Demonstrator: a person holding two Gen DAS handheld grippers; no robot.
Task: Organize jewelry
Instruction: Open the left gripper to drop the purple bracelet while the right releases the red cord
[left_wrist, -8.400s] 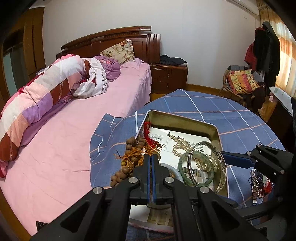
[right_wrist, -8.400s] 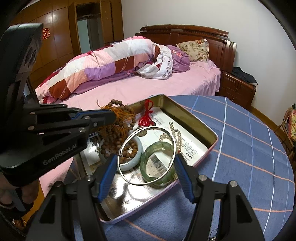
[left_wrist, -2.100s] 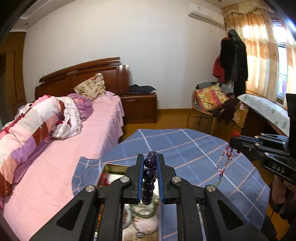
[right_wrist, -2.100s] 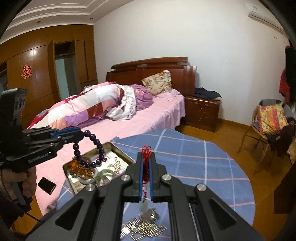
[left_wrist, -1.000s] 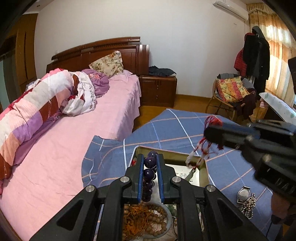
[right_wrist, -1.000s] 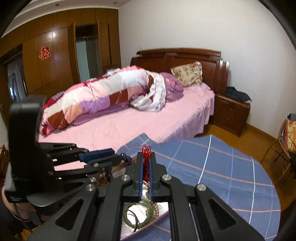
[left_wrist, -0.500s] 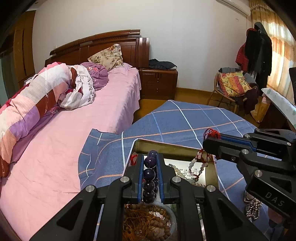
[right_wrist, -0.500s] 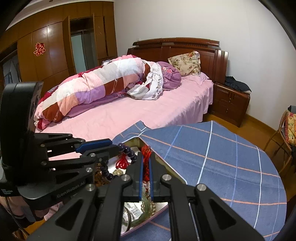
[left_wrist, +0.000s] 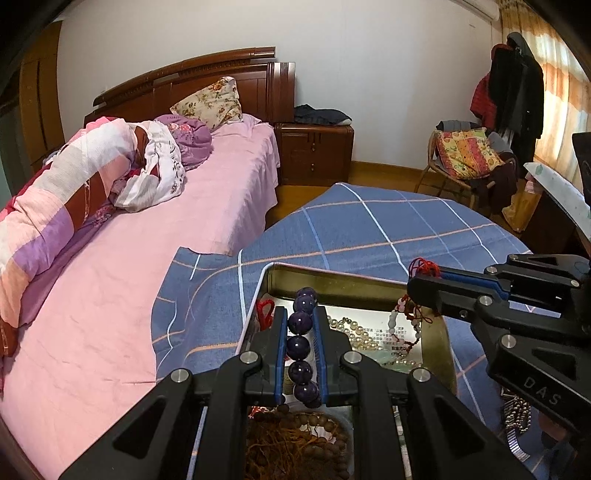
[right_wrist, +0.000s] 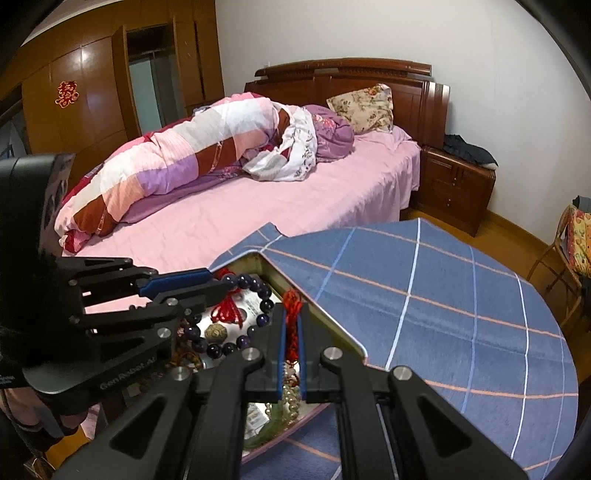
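Standing over a metal tray (left_wrist: 334, 281) at the near edge of a round table, blue checked cloth (left_wrist: 369, 236), a person's two hand-held grippers, both angled down above the tray

Left gripper (left_wrist: 300, 334): jaws nearly together, pads pressed on a bracelet of dark purple beads (left_wrist: 299, 345); in the right wrist view the rest of that loop (right_wrist: 236, 314) hangs free from the fingertips over the tray's far corner

Right gripper (right_wrist: 291, 339): jaws fully together, pinching a red knotted cord (right_wrist: 291, 314); from the left wrist view the cord (left_wrist: 424, 266) sticks out past the fingertips, and a strand of pale beads with red tassel (left_wrist: 402, 321) dangles below it into the tray, lower end down among the contents; whether it rests on them cannot be told

Tray contents: pearl strand (left_wrist: 349, 330), a red tassel (left_wrist: 265, 310) at the left wall, brown wooden beads with orange thread (left_wrist: 295, 439) at the near end, printed paper lining (left_wrist: 384, 334), a round brass-coloured charm (right_wrist: 216, 332); a pale green bangle is partly hidden under the right gripper

Outside the tray, on the cloth to its right: a metal watch band (left_wrist: 515, 413), partly hidden

Surroundings: bed with pink sheet (left_wrist: 147, 258) just beside the table, rolled quilt (right_wrist: 177, 162), floral pillow (left_wrist: 210, 101), wooden nightstand (left_wrist: 314, 155), chair with patterned cushion (left_wrist: 467, 153)
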